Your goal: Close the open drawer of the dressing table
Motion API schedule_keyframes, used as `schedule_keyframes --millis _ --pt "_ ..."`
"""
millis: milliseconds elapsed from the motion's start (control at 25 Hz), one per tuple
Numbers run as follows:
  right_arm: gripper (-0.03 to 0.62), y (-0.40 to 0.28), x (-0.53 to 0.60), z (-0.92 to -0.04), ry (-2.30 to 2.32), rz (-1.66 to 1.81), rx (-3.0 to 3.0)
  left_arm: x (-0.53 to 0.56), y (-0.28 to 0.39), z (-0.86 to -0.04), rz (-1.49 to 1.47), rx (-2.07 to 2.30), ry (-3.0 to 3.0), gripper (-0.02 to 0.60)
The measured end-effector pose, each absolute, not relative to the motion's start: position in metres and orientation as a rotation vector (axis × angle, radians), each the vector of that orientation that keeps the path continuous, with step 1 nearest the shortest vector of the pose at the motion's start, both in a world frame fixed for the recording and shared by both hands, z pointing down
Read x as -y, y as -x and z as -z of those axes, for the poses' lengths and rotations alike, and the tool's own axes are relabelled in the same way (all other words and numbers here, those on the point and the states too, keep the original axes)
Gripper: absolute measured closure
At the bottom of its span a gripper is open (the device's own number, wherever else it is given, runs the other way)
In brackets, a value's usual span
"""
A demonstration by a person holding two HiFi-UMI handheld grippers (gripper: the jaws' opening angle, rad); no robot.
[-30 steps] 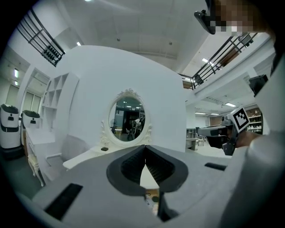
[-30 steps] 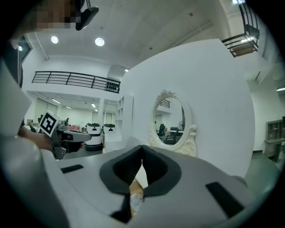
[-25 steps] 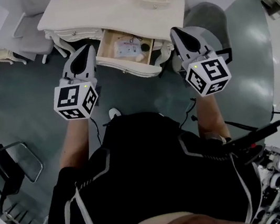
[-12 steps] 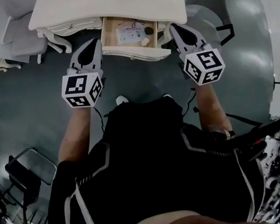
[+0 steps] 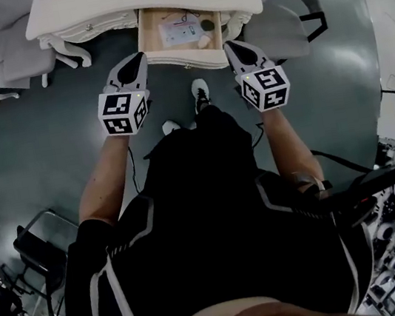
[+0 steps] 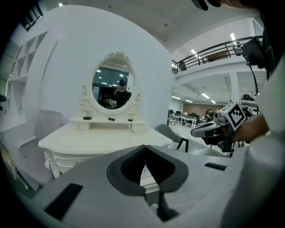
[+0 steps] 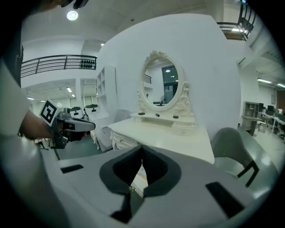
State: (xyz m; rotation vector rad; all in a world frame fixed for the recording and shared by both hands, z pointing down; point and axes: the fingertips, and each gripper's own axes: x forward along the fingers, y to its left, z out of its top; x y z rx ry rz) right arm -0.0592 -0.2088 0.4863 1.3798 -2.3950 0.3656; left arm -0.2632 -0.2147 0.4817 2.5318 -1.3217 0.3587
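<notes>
Over the last second the person has stepped in and squared up, so the open drawer (image 5: 181,35) now sits dead ahead instead of skewed off to one side, and both tools have closed in on it. Nearest, a shoe (image 5: 200,91) is planted forward on the dark floor (image 5: 68,145). Just beyond it the left gripper (image 5: 137,58) points at the drawer's left front corner and the right gripper (image 5: 230,46) at its right front corner, both near the pale front panel but, as far as the head view shows, not yet touching it. Each gripper's own view shows the jaws clenched tip to tip with nothing pinched between them. That looks like the right set-up for a push: blunt closed tips pressing evenly on both ends of the front, driving straight in so the drawer does not rack or jam. The drawer stands pulled well out from under the dressing table (image 5: 119,5), with a few small things lying inside. Farther back, an oval mirror (image 6: 113,87) rises at the rear of the tabletop, and a grey chair (image 5: 284,23) waits off to the right.
</notes>
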Motion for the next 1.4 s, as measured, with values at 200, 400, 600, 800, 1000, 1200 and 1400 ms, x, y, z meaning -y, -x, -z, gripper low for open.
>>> schedule_keyframes --millis 200,400,600,800,1000,1200,1400 --pt "0.589 0.063 0.203 -0.557 -1.308 -0.441 2.306 0.218 0.267 -0.537 -0.478 1.314 -2.447 0.577" --pt "0.589 0.059 0.203 -0.611 -1.279 -0.521 2.230 0.220 0.267 -0.576 -0.570 1.266 -2.408 0.577" --pt "0.589 0.057 0.192 -0.650 -1.243 -0.542 2.161 0.217 0.262 -0.617 -0.646 1.217 -2.354 0.577" --pt "0.589 0.047 0.181 -0.686 -1.225 -0.623 2.075 0.218 0.250 -0.651 -0.743 1.166 -2.312 0.577" --pt "0.589 0.044 0.177 -0.707 -1.205 -0.665 2.031 0.224 0.245 -0.678 -0.836 1.170 -2.275 0.577" --pt "0.589 0.035 0.179 -0.720 -1.234 -0.726 1.997 0.230 0.231 -0.693 -0.873 1.122 -2.267 0.577" --pt "0.589 0.030 0.187 -0.729 -1.215 -0.747 1.973 0.242 0.224 -0.704 -0.883 1.115 -2.241 0.577"
